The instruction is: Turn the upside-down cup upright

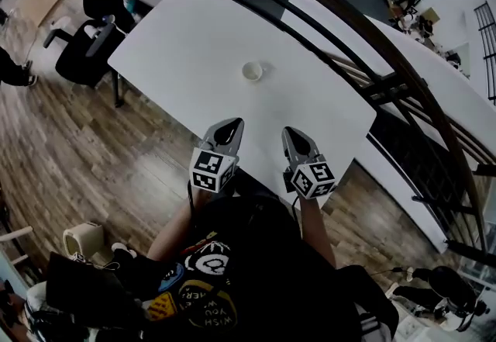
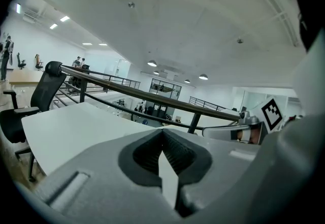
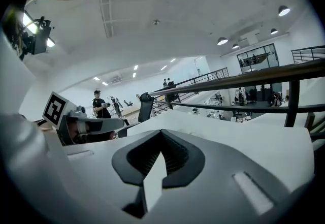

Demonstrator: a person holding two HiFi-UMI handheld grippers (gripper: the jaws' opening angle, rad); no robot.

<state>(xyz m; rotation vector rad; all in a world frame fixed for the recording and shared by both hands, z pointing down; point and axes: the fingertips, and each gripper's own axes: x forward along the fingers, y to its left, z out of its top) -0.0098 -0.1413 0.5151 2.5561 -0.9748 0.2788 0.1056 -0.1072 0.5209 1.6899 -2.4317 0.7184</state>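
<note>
Presently, cup point(image 1: 253, 70) stands mouth-up on table point(image 1: 178, 46), contents too small to judge; left gripper point(image 1: 230, 127) and right gripper point(image 1: 290, 133) jaws pressed together, empty.

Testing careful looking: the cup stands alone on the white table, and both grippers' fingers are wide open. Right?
No: the left gripper and right gripper are both shut, as their gripper views show. The cup stands alone on the white table.
</note>
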